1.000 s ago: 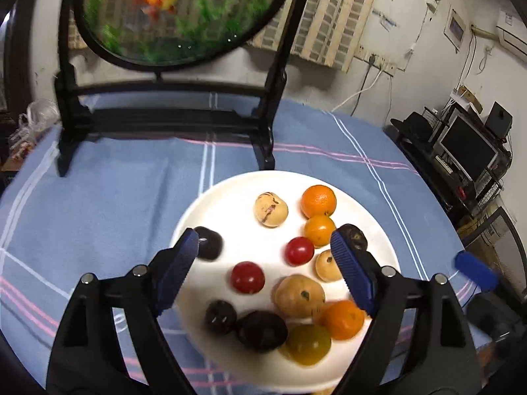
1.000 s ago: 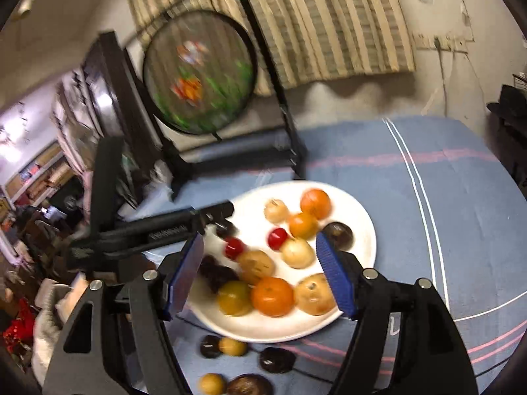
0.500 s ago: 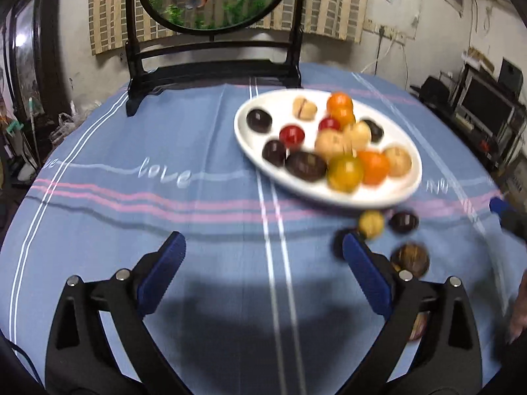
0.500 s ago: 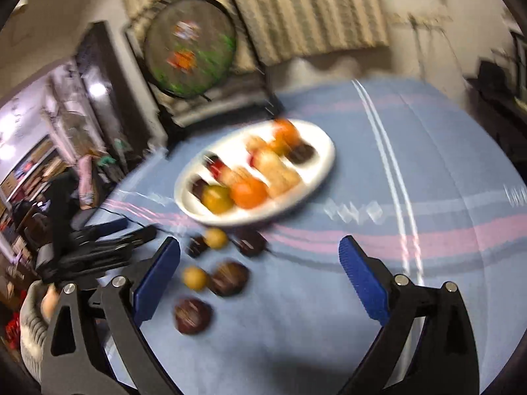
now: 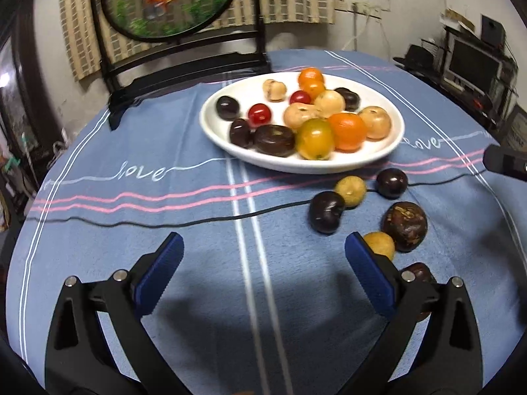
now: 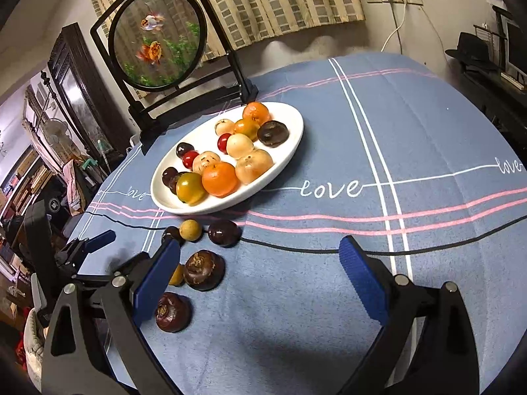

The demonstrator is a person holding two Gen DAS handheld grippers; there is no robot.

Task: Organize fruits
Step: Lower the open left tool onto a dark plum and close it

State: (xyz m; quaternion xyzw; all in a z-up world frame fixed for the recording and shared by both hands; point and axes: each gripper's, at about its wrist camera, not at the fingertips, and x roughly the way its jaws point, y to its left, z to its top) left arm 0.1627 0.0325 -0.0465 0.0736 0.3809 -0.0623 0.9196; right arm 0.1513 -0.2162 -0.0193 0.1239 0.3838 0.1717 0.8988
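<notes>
A white oval plate holds several fruits: oranges, red cherry tomatoes, pale round fruits and dark plums. Several loose fruits lie on the blue cloth in front of it, among them a dark plum, a yellow fruit and a brown water chestnut. My left gripper hovers open over bare cloth, left of the loose fruits. My right gripper is open too, and the loose fruits lie by its left finger. Neither holds anything.
A round fish-painted screen on a black stand rises behind the plate. A thin black cable crosses the cloth between plate and grippers. Dark furniture and a monitor stand off to the right.
Both grippers drew back from over the plate to the near side of the table and sank. Their jaws widened. The loose fruits in front of the plate came into view.
</notes>
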